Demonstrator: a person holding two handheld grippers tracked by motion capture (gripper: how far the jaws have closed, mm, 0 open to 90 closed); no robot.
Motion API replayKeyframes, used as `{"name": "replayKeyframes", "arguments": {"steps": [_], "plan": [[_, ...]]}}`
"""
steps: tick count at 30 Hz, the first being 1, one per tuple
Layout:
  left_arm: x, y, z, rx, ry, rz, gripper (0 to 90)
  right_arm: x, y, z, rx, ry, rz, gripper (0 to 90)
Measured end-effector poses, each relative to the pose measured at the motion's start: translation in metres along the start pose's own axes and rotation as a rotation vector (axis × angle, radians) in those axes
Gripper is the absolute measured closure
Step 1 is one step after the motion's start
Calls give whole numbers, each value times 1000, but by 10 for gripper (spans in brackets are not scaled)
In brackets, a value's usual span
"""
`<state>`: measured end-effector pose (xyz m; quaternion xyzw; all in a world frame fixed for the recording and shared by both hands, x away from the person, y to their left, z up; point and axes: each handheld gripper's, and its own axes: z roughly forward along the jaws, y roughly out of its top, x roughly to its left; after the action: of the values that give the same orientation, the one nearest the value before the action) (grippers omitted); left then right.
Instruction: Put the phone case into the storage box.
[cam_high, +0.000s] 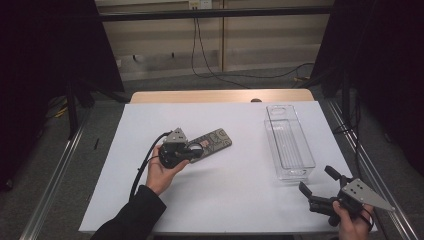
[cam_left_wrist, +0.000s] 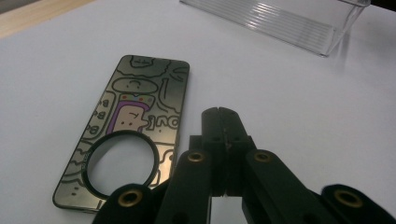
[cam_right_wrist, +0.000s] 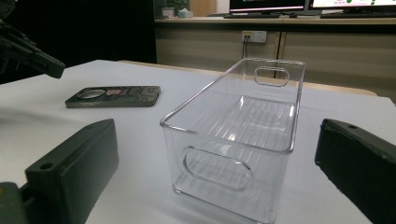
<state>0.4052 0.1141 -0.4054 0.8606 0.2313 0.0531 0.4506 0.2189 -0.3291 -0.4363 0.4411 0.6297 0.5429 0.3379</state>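
Note:
A flat dark case (cam_high: 212, 141) with cartoon drawings and a round ring at one end lies left of the table's middle. In the left gripper view the case (cam_left_wrist: 135, 126) lies just left of my left gripper (cam_left_wrist: 220, 114), whose jaws are pressed together with nothing between them, over bare white surface. From above, the left gripper (cam_high: 192, 150) sits at the case's near end. A clear plastic bin (cam_high: 289, 145) stands to the right, empty. My right gripper (cam_high: 316, 179) is open at the near right corner, facing the bin's short end (cam_right_wrist: 238, 135).
A white sheet (cam_high: 225, 200) covers the table, with a wooden strip (cam_high: 220, 96) at the far edge. Metal rails run along both sides of the table. Cables trail on the floor behind. The left gripper's tip (cam_right_wrist: 28, 51) pokes into the right gripper view at upper left.

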Motion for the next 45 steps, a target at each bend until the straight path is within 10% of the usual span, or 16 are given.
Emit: {"name": "replayKeyframes", "arguments": {"steps": [19, 45], "plan": [[5, -4, 31, 302, -17, 14, 900, 0, 0, -1, 1, 2, 2, 0], [19, -14, 33, 347, -6, -33, 900, 0, -1, -2, 1, 8, 2, 0]]}}
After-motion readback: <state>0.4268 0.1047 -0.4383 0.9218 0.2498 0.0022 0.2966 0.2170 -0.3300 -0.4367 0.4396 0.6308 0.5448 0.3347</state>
